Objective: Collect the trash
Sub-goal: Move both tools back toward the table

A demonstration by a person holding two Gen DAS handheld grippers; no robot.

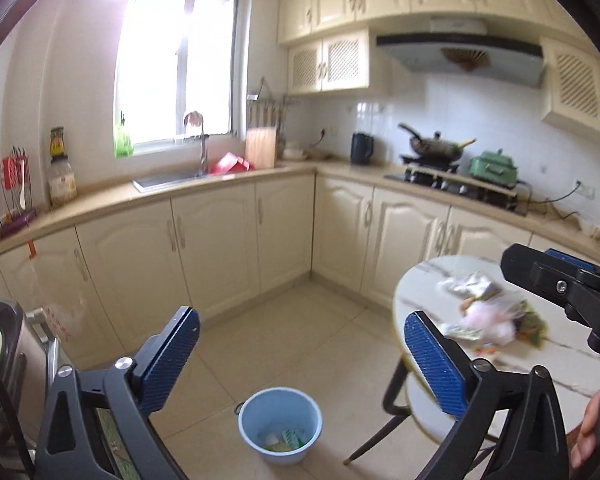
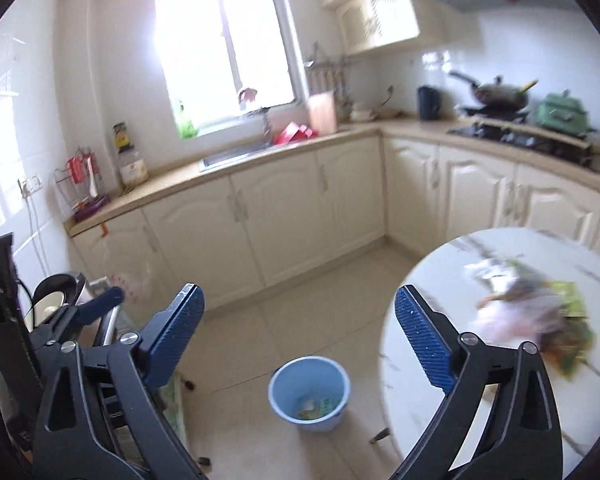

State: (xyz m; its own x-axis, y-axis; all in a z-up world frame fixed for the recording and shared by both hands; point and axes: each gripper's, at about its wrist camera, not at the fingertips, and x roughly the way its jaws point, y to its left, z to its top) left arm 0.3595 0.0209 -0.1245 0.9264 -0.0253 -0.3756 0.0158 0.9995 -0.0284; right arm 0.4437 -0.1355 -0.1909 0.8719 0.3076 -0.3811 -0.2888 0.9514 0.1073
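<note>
A pile of trash [image 1: 492, 312], crumpled wrappers, a pinkish plastic bag and green packets, lies on the round white marble table [image 1: 540, 364] at the right; it also shows in the right wrist view [image 2: 536, 312]. A light blue bucket [image 1: 280, 424] stands on the floor left of the table with a few scraps inside; the right wrist view shows it too [image 2: 309, 394]. My left gripper [image 1: 300, 356] is open and empty, above the floor near the bucket. My right gripper [image 2: 300, 336] is open and empty; it shows in the left wrist view [image 1: 548, 276] over the table's far side.
Cream kitchen cabinets and an L-shaped counter [image 1: 220, 184] run along the back, with a sink [image 1: 168, 178], a stove with a wok [image 1: 436, 148] and a kettle [image 1: 362, 148]. A steel appliance [image 1: 8, 360] stands at the left. The table's dark legs [image 1: 392, 400] are beside the bucket.
</note>
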